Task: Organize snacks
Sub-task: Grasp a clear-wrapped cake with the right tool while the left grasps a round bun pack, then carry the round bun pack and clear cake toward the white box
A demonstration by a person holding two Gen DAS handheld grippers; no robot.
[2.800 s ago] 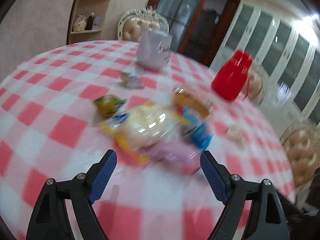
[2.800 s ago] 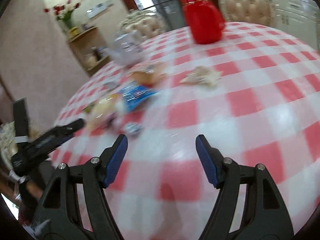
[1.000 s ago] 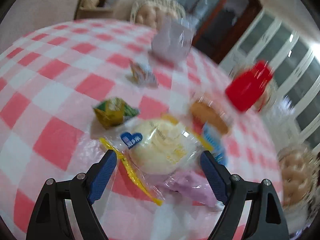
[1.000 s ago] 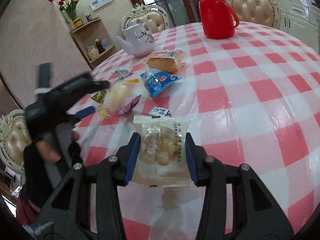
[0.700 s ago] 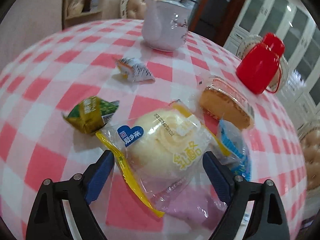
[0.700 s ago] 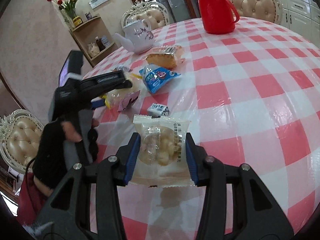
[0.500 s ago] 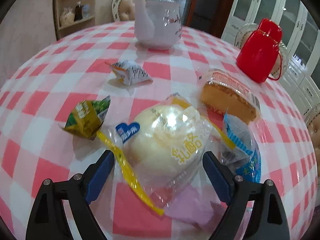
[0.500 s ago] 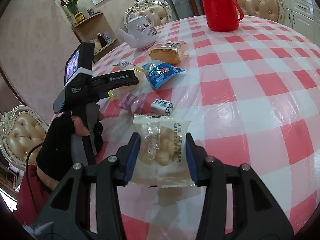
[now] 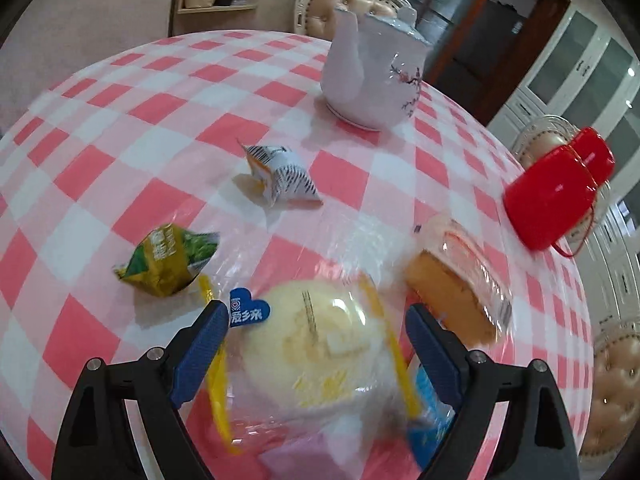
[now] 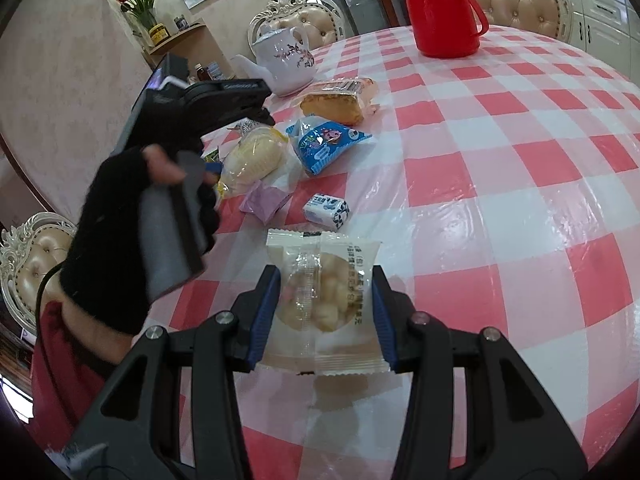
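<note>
1. Bun (image 9: 320,344) in its clear wrapper is sitting between my left gripper (image 9: 316,344) fingers, whose jaws are standing wide with the blue pads (image 9: 202,350) just beside the wrapper, not pressing it.
2. Compared with a second ago, I am seeing the bun lower and closer in the left view, and the green packet (image 9: 166,266) and striped packet (image 9: 282,176) are now lying farther up the checked tablecloth (image 9: 100,168).
3. Cake slice (image 9: 456,288) is lying just right of the bun, with the teapot (image 9: 372,80) and red jug (image 9: 556,196) beyond.
4. My right gripper (image 10: 324,316) is clamping the clear packet of puffs (image 10: 324,300) above the table, unchanged from a second ago.
5. In the right view, my gloved left hand (image 10: 120,240) is now reaching over the bun beside the blue packet (image 10: 324,144).
</note>
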